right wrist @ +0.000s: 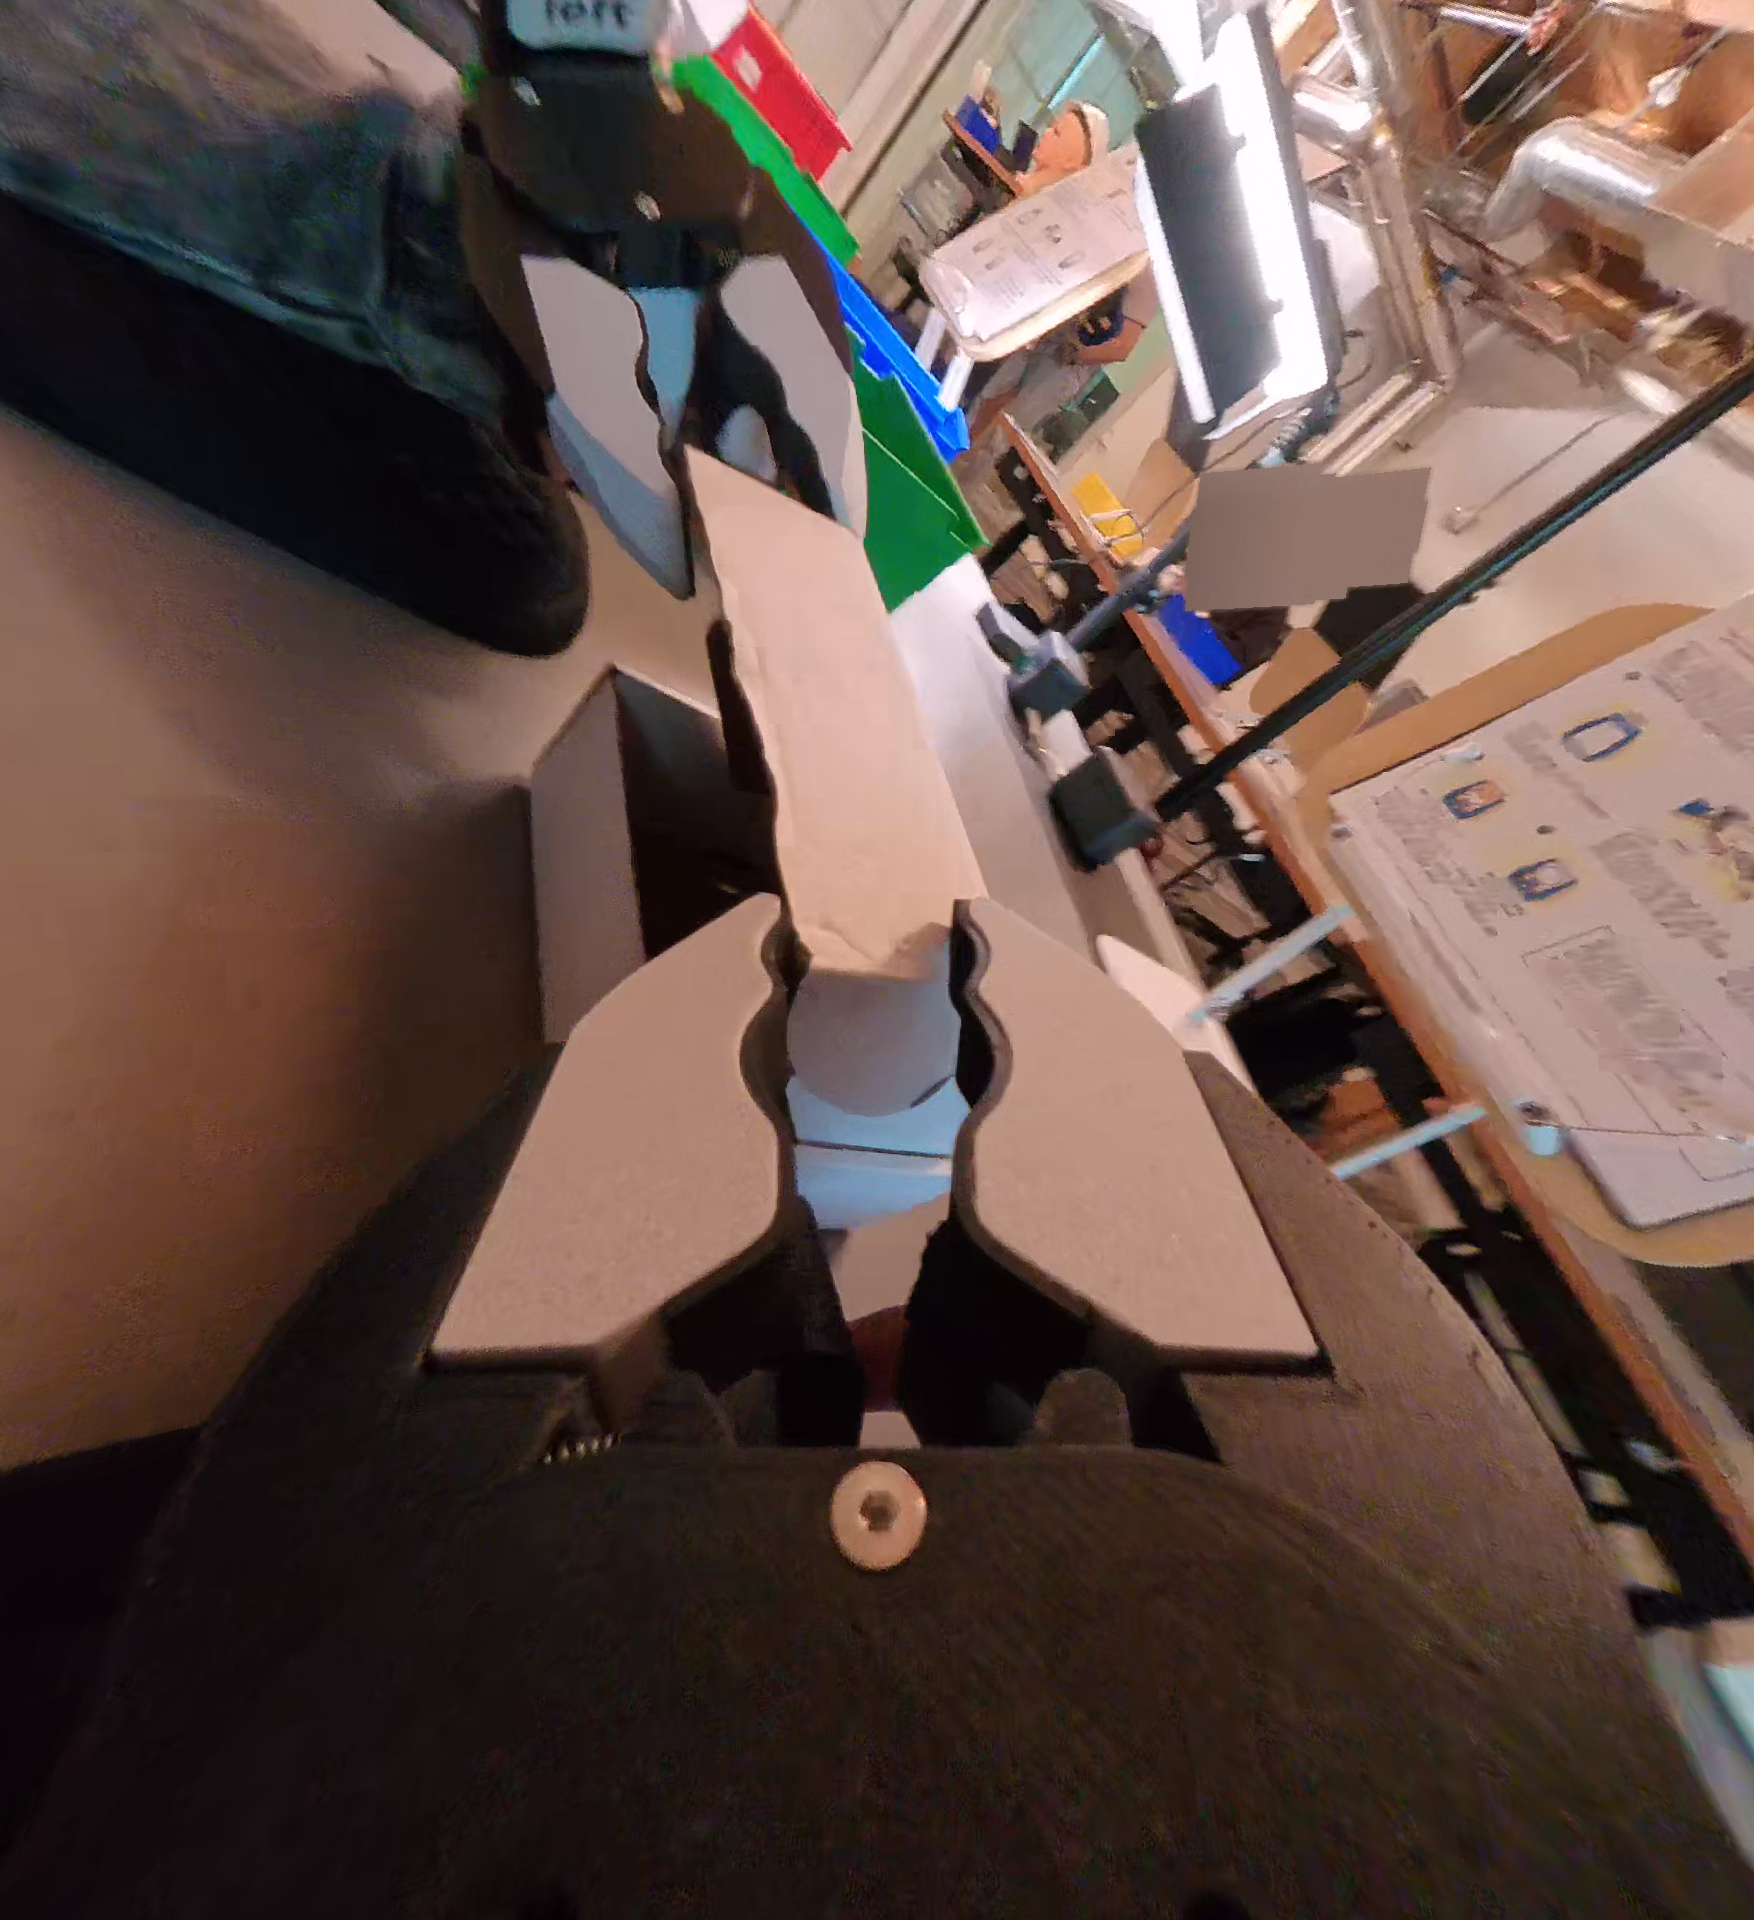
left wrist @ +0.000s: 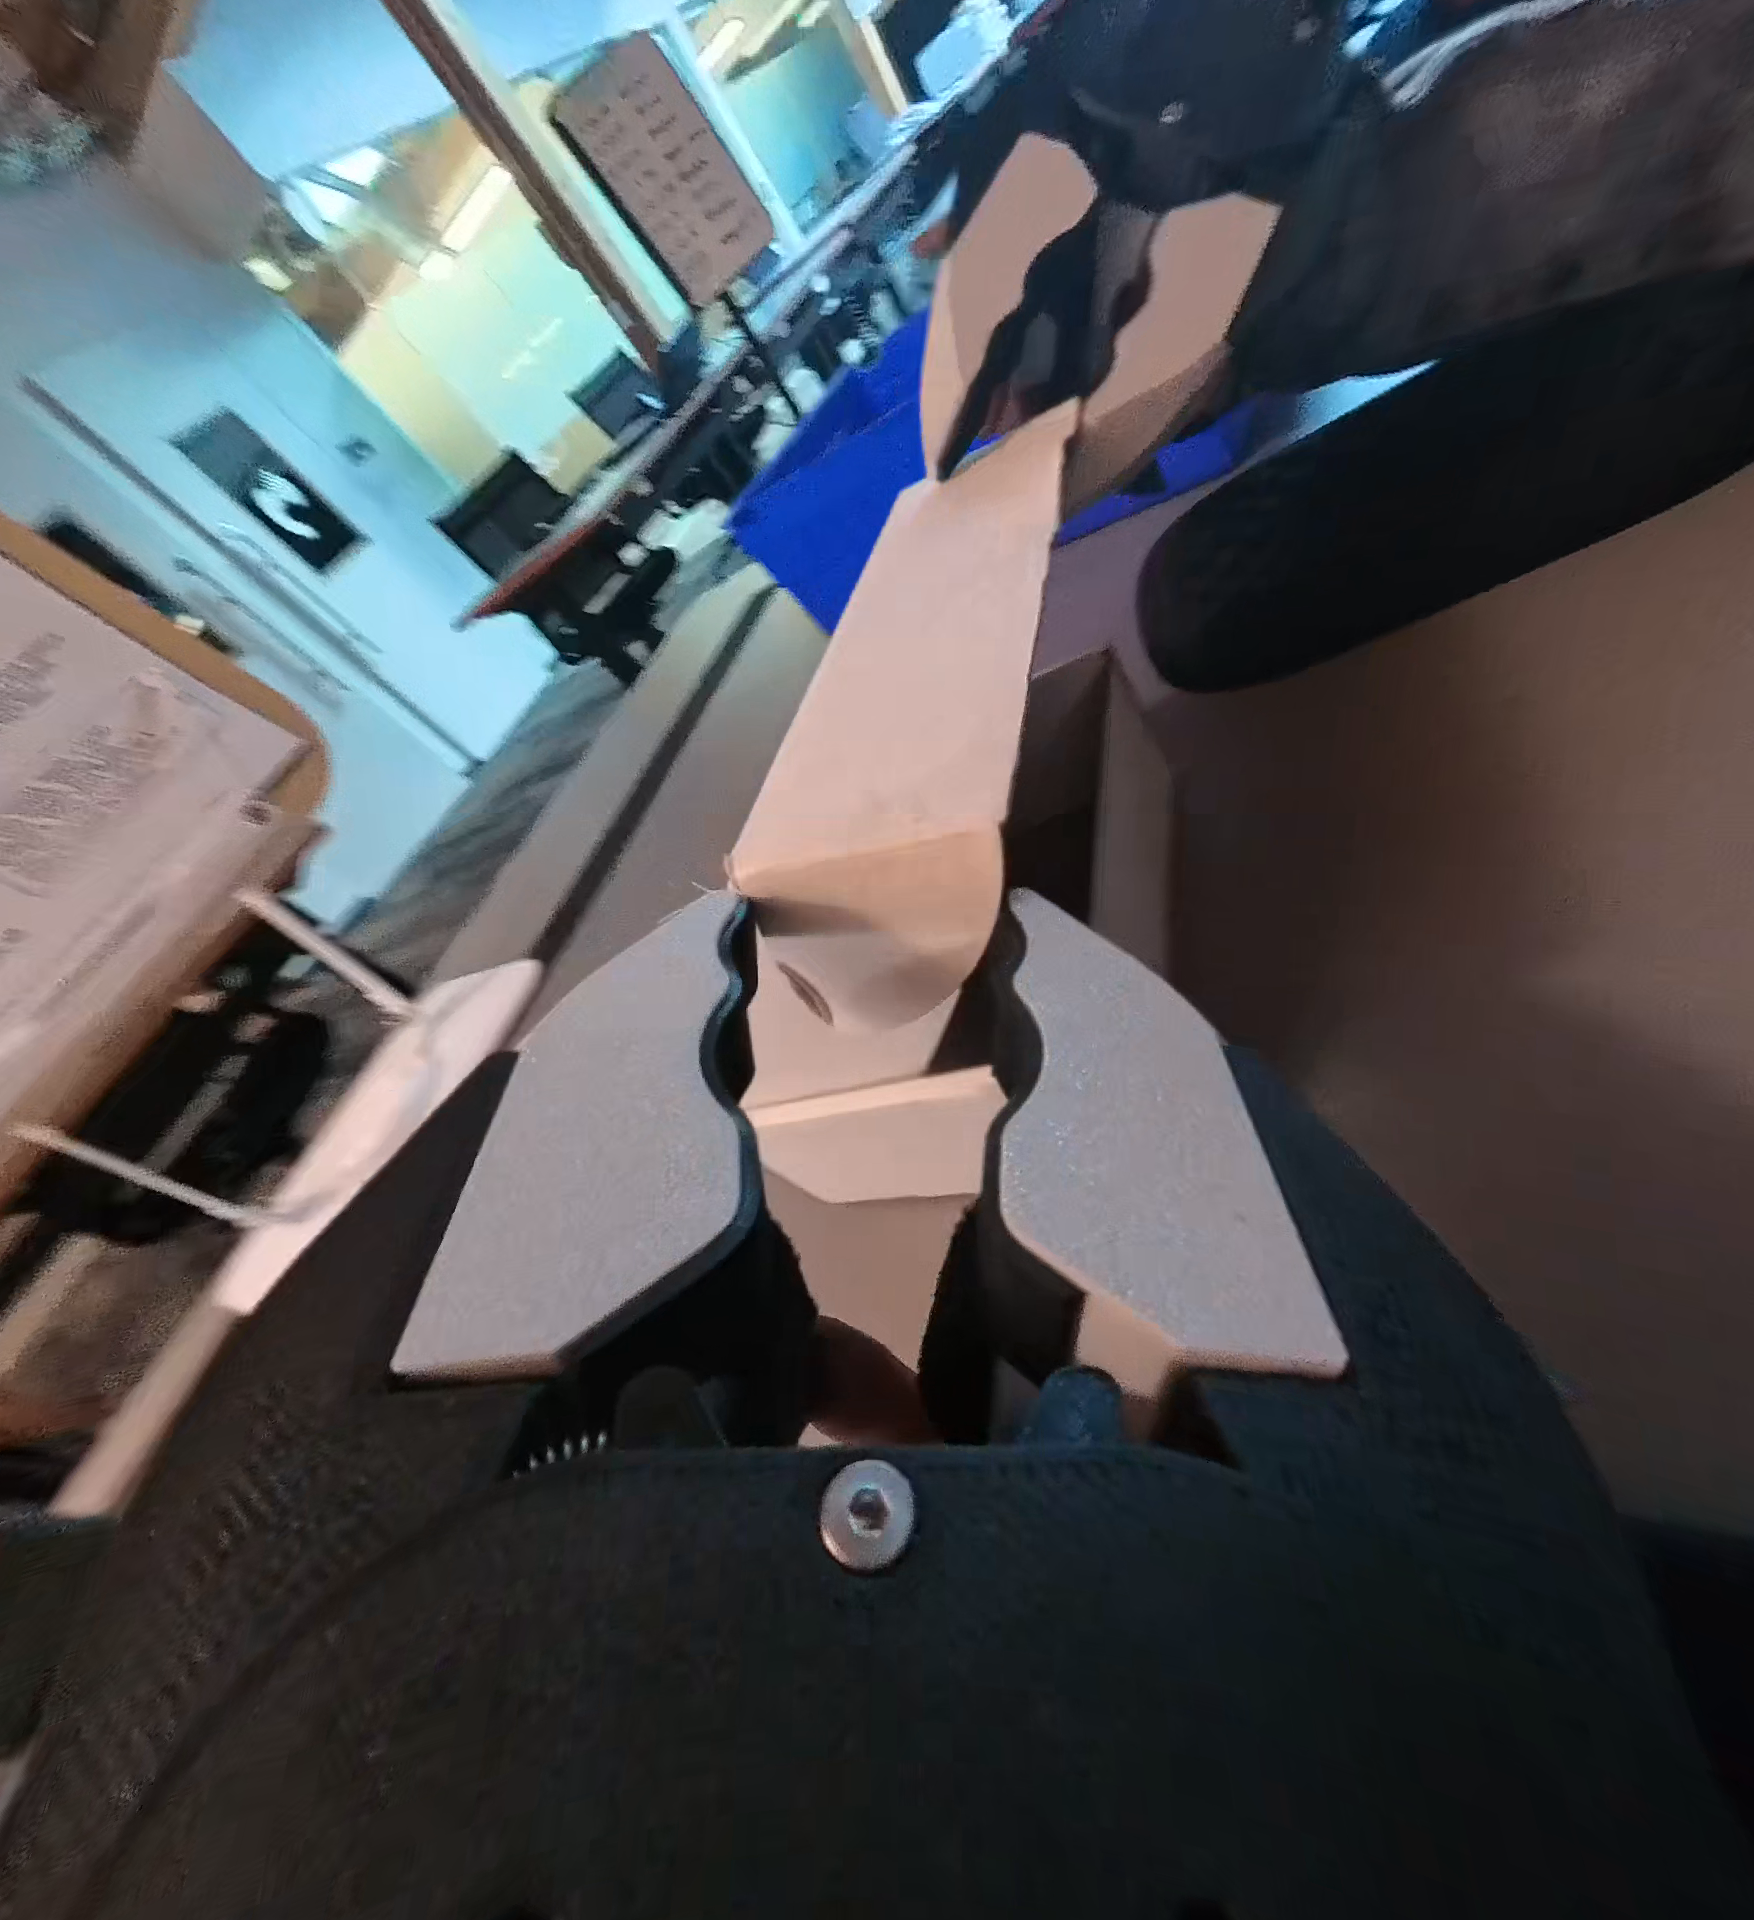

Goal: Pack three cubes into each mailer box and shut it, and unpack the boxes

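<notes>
A long flap (left wrist: 914, 717) of a brown mailer box (left wrist: 1475, 987) is held at both ends, one end by each pair of tongs. In the L wrist view, the left tongs (left wrist: 868, 1023) are seen nearly closed, w/ the flap's folded end pinched between the grey fingers (left wrist: 603, 1143). The flap's long axis runs straight away from these tongs, up the pic, to the right tongs (left wrist: 1070, 343), which are closed on the far end.

In the R wrist view the same thing is seen from the other side: the right tongs (right wrist: 868, 1013) are nearly closed on a curled end of the flap (right wrist: 842, 748), and its long axis points away toward the left tongs (right wrist: 691, 343) at the top. The flap is seen edge-on, standing up from the box's side. A big brown panel of the box (right wrist: 177, 883) is seen on the left there, and a dark gap in the box beside the flap. What is inside can't be told.

Blue and green bins (right wrist: 904, 468) are seen behind the far tongs. A board w/ paper sheets (right wrist: 1621, 883) is seen at the right edge. Both pics are tilted and blurry, so the desk edges can't be made out.
</notes>
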`<state>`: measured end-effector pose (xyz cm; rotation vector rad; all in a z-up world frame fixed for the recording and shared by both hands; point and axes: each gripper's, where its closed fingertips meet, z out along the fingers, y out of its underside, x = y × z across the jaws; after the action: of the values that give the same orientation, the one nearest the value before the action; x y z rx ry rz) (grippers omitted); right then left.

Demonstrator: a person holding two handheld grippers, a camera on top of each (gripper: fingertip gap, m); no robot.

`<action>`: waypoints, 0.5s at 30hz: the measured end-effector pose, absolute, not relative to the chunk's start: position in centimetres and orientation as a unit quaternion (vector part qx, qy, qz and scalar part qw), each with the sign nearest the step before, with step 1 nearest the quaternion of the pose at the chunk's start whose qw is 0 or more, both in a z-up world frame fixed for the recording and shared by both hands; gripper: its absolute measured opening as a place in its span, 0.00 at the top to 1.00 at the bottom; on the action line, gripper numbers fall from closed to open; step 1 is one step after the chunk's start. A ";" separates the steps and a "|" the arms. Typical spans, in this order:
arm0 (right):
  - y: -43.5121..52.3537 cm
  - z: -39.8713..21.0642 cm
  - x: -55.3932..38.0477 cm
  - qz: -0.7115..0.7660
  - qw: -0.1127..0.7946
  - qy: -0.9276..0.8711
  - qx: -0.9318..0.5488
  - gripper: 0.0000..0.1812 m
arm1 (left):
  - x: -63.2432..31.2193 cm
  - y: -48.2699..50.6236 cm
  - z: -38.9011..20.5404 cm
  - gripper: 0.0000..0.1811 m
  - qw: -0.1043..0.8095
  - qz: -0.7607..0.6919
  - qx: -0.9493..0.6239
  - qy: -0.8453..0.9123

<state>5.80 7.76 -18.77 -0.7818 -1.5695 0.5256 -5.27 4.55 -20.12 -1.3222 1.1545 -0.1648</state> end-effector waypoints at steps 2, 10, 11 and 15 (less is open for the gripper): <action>7.0 -18.9 6.1 0.279 0.569 -0.681 -0.367 0.87 | -5.0 3.7 -20.6 0.77 0.603 -0.131 -0.602 0.506; 6.3 -21.4 6.1 0.405 0.391 -0.654 -0.506 0.89 | -4.9 2.7 -24.8 0.78 0.455 -0.220 -0.706 0.495; 6.5 -22.1 6.0 0.395 0.381 -0.656 -0.518 0.89 | -5.0 3.0 -25.5 0.78 0.445 -0.204 -0.717 0.496; 7.9 -23.4 5.5 0.367 0.382 -0.648 -0.547 0.90 | -5.6 4.7 -26.0 0.79 0.460 -0.159 -0.734 0.474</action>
<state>5.53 7.90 -23.43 -1.3961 -1.6521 0.9372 -5.60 4.73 -25.97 -1.8060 1.1672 -0.3918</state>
